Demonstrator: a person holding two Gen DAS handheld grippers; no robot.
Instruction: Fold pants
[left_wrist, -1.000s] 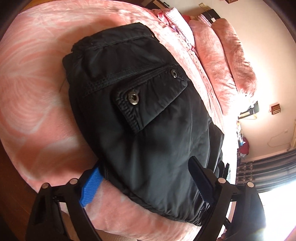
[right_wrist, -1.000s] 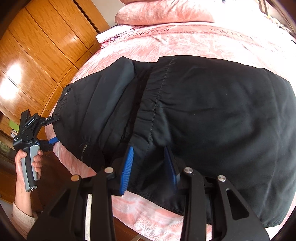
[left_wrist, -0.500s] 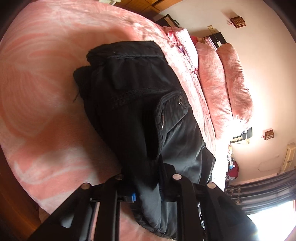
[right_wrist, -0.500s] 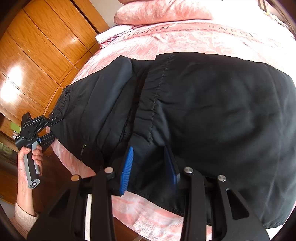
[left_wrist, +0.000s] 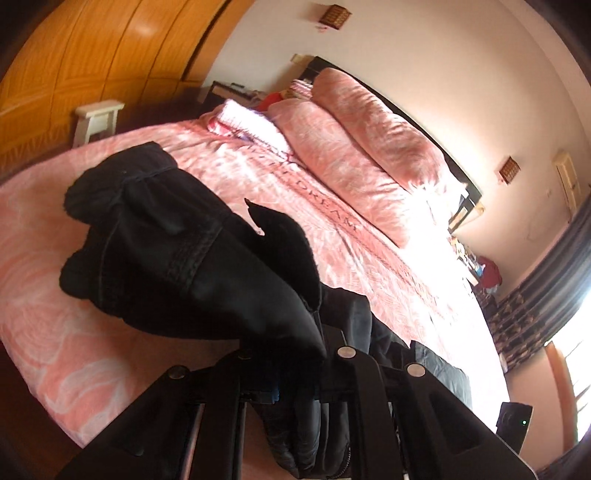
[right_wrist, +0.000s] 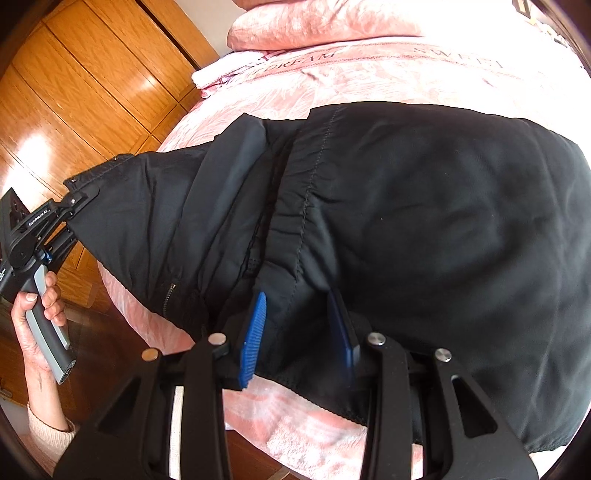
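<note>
Black pants (right_wrist: 406, 206) lie across the near edge of a pink bed. My left gripper (left_wrist: 295, 384) is shut on the pants' left end and holds it lifted off the bed, so the cloth (left_wrist: 192, 258) hangs up toward the camera. It also shows in the right wrist view (right_wrist: 74, 201), pinching that end. My right gripper (right_wrist: 299, 332) is part open, its blue pads (right_wrist: 253, 336) either side of a raised fold at the pants' near hem.
The pink bedspread (left_wrist: 369, 243) stretches back to pink pillows (left_wrist: 369, 147) and a folded white towel (left_wrist: 251, 122). A wooden wardrobe (right_wrist: 92, 92) stands to the left. A white stool (left_wrist: 98, 118) is beside the bed. The bed edge (right_wrist: 295, 435) is just below my right gripper.
My left gripper closed on the pants' end and lifted it up off the bed, tilting upward. The right gripper stayed in place over the hem fold.
</note>
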